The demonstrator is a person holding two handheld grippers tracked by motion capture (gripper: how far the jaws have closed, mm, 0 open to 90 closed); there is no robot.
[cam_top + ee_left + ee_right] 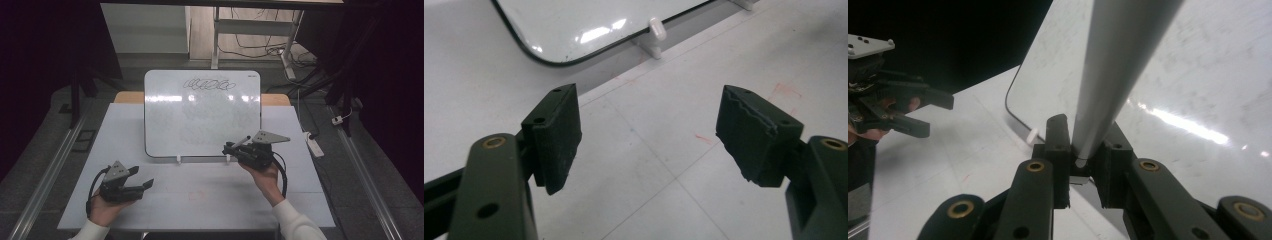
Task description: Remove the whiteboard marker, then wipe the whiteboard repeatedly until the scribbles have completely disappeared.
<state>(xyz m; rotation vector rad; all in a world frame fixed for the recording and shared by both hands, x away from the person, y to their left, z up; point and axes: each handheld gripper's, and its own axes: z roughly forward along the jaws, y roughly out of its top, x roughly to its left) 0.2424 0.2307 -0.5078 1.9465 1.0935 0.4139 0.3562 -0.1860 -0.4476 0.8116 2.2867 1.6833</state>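
Note:
A white whiteboard [202, 115] stands tilted on small white feet [655, 32] at the middle of the table, with a black scribble [209, 84] near its top edge. My right gripper [231, 148] hovers at the board's lower right corner, shut on a grey marker [241, 142]. In the right gripper view the marker [1118, 65] rises from between the jaws [1083, 145] across the whiteboard [1208, 90]. My left gripper [142, 177] rests low at the table's front left, open and holding nothing. Its jaws [649, 130] stand wide apart over bare tabletop, short of the board's lower left corner [589, 25].
The white table [200, 200] carries faint red marks [784, 92] in front of the board. A white power strip [315, 145] lies on the floor to the right. Desk legs and loose cables [260, 45] stand behind the table. My left gripper [930, 114] appears at the right gripper view's left edge.

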